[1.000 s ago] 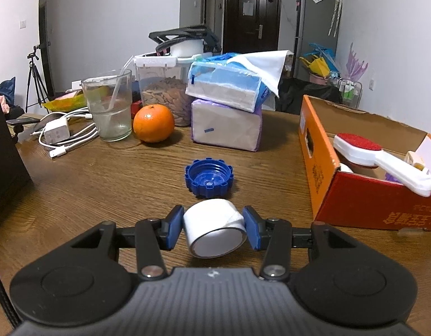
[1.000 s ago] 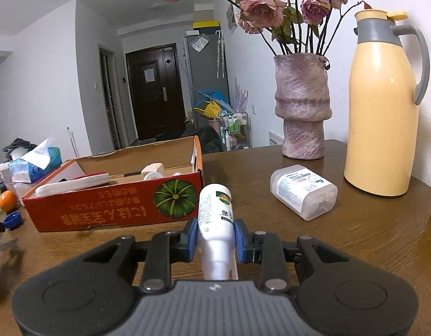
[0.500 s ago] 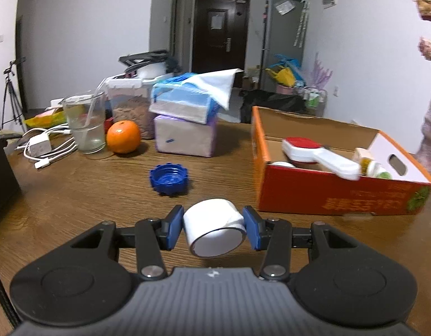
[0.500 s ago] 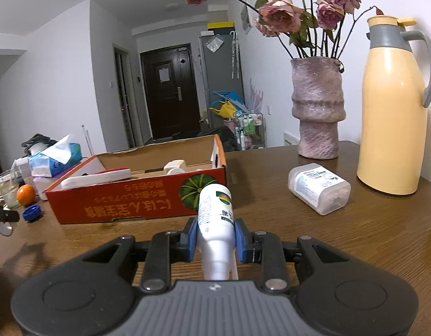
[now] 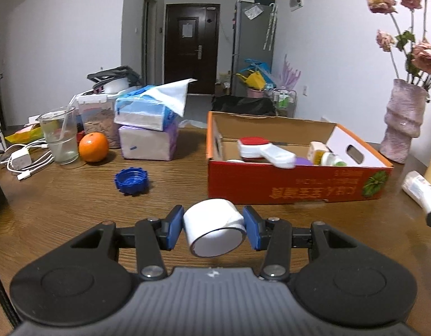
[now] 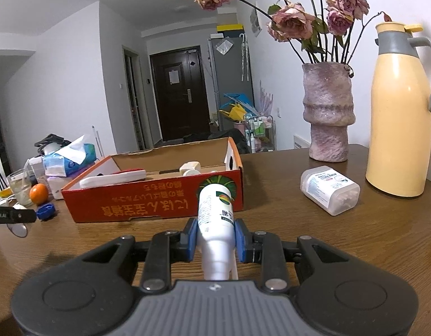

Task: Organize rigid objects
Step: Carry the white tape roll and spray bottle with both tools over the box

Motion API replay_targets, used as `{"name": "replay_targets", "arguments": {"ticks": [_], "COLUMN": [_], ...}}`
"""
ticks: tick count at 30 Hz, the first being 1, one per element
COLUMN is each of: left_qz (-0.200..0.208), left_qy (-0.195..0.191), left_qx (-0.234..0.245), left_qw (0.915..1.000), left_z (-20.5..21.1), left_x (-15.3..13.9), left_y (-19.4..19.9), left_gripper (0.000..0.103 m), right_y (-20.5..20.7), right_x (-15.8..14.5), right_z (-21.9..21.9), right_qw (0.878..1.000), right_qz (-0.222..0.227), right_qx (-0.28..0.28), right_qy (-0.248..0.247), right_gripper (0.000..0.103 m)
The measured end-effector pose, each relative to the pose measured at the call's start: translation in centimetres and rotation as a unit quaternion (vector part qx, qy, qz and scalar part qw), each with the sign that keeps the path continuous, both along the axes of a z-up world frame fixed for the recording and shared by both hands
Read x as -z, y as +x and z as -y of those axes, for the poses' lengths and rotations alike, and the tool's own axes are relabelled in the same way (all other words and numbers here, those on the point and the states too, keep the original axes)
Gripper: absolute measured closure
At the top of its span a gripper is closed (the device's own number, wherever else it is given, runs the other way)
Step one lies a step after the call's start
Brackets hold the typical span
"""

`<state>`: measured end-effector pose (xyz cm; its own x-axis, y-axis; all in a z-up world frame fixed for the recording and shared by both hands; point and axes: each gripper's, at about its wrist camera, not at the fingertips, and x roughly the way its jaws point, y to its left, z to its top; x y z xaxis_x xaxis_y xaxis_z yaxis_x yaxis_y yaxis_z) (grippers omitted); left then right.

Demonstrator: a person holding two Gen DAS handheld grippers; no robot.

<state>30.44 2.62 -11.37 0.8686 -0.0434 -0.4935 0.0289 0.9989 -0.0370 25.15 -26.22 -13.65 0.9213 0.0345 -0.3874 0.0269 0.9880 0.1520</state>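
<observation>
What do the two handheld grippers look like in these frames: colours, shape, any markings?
Both match. The left gripper and right gripper each have blue pads on black linkage bars with silver pivot screws, two round black housings at the sides, and a ribbed grey centre plate bearing a small white logo. No cables, hands or sleeves show.

Bare tabletop (image 5: 75, 204) before cardboard box (image 5: 293, 189)

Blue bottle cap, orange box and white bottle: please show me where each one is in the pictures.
blue bottle cap (image 5: 131, 182), left wrist view, on its ridged top.
orange box (image 5: 288, 187), left wrist view, on its printed front wall.
white bottle (image 6: 215, 210), right wrist view, on its labelled body between the pads.
</observation>
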Motion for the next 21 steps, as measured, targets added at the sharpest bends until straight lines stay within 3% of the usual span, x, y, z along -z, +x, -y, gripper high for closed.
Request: {"name": "replay_targets", "arguments": {"ticks": [21], "left_qz": [0.008], "left_qy": [-0.016], "left_qx": [0.029], "left_qw": [0.9994], "left_z": [4.7], "left_x": [-1.5], "left_y": [-1.6], "left_gripper": [0.055], "right_y": [-0.4], "right_x": [-1.4], "right_z": [-2.2], "right_qw": [0.999], "right_qz": [0.020], "right_qx": [-0.029], "right_qy": [0.006], "right_gripper": [0.076]}}
